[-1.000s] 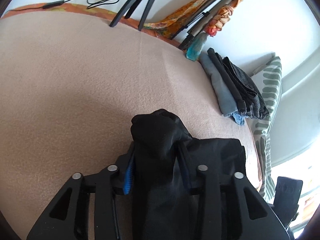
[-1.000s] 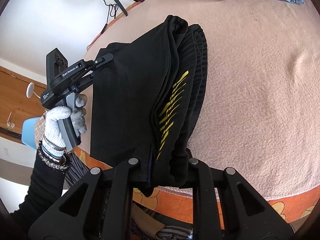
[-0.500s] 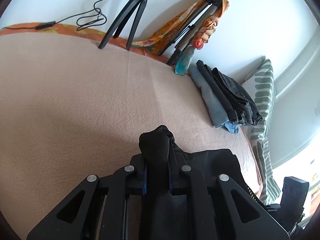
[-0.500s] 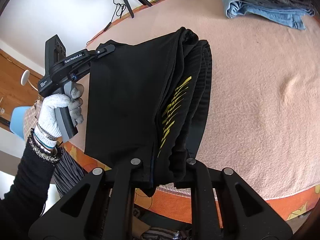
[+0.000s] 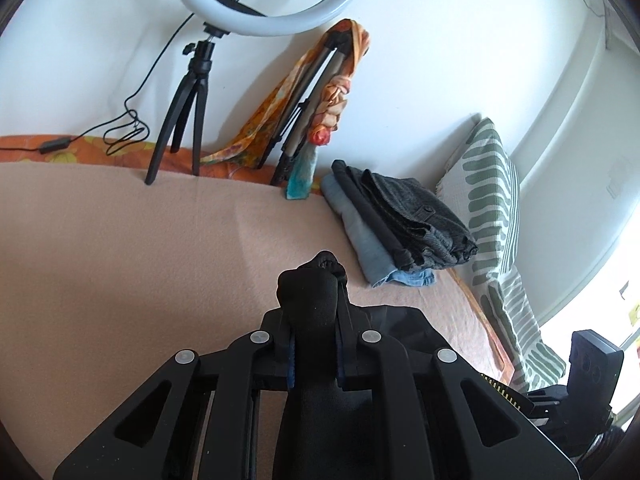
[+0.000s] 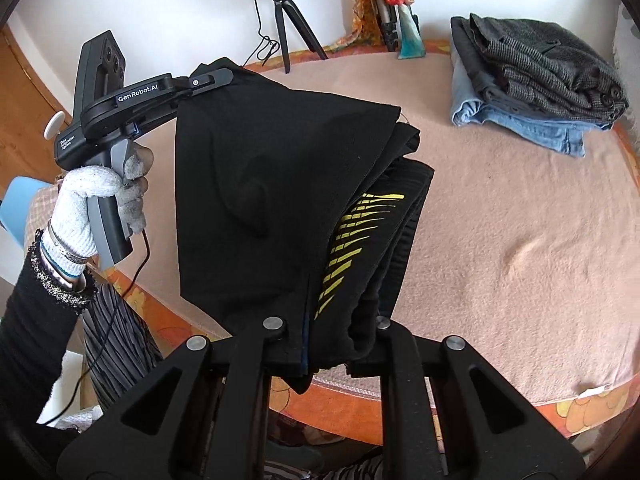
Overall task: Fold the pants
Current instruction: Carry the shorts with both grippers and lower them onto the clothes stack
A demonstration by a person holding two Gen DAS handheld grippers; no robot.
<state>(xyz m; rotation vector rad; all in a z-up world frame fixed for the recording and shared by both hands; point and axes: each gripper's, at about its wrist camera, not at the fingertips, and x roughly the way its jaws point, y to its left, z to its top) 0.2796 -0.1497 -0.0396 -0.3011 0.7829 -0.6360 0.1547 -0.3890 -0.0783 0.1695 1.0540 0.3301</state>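
The black pants (image 6: 280, 184), with yellow stripes (image 6: 352, 240) on one side, hang folded and lifted above the pink blanket (image 6: 520, 240). My left gripper (image 5: 314, 320) is shut on one corner of the pants (image 5: 312, 292); it also shows in the right wrist view (image 6: 212, 78) at the pants' upper left. My right gripper (image 6: 326, 344) is shut on the near corner, where the cloth bunches between the jaws. The fabric stretches between the two grippers.
A stack of folded jeans and dark trousers (image 6: 536, 76) lies at the blanket's far right, next to a striped pillow (image 5: 492, 208). A ring light on a tripod (image 5: 196, 92) and a second draped tripod (image 5: 320, 104) stand by the wall. The orange bed edge (image 6: 560, 412) is near.
Both grippers have lifted the pants higher off the blanket. The left gripper's jaws closed tighter on the bunched corner. Both views tilted up toward the wall.
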